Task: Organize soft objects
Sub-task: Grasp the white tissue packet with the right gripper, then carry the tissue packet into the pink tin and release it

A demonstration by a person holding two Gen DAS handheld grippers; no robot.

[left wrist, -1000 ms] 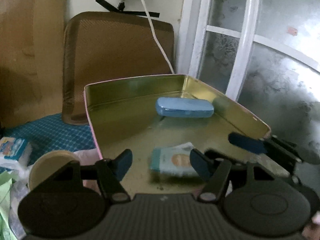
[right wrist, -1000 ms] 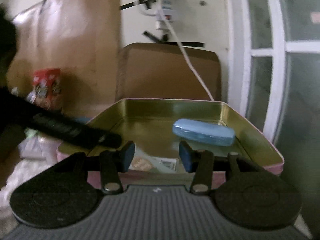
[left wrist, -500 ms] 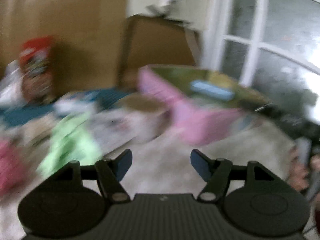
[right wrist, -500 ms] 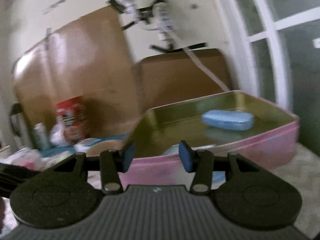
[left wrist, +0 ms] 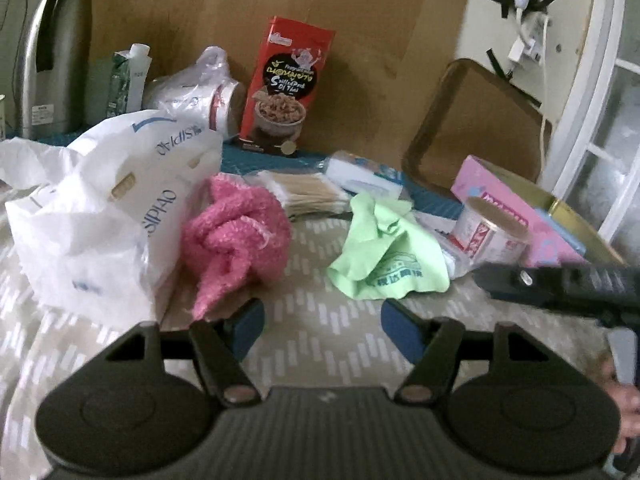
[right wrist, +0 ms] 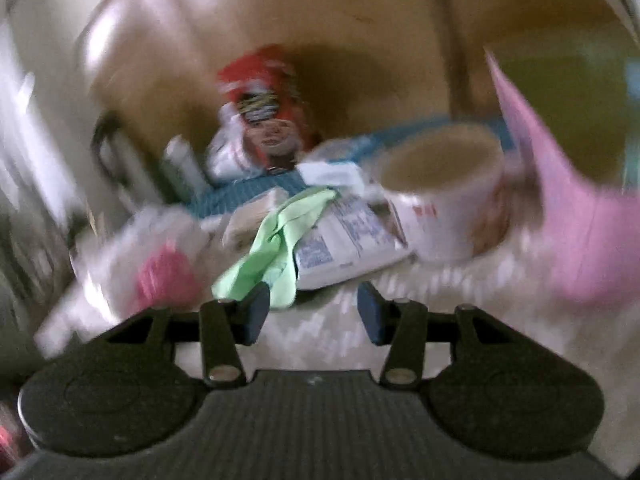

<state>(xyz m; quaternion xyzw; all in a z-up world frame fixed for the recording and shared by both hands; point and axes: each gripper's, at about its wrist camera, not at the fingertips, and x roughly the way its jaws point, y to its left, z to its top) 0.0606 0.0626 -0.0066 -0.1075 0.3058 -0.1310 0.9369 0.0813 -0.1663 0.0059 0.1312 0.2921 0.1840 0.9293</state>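
Only the left view shows the kettle (left wrist: 52, 52); both show the green cloth (left wrist: 386, 252). Left gripper (left wrist: 322, 326) and right gripper (right wrist: 308, 312): jaws apart, empty.

far ahead a red cereal box (left wrist: 286, 88) stands upright against a brown board (left wrist: 256, 4). to its left sit a green-and-white carton (left wrist: 127, 80) and a tall steel flask (left wrist: 54, 60). a white plastic bag (left wrist: 100, 216) slumps ahead on the left. ahead on the right lies a tape roll (left wrist: 494, 230), tipped on its side. a bundle of cotton swabs (left wrist: 308, 196) lies farther ahead, in front of the box.
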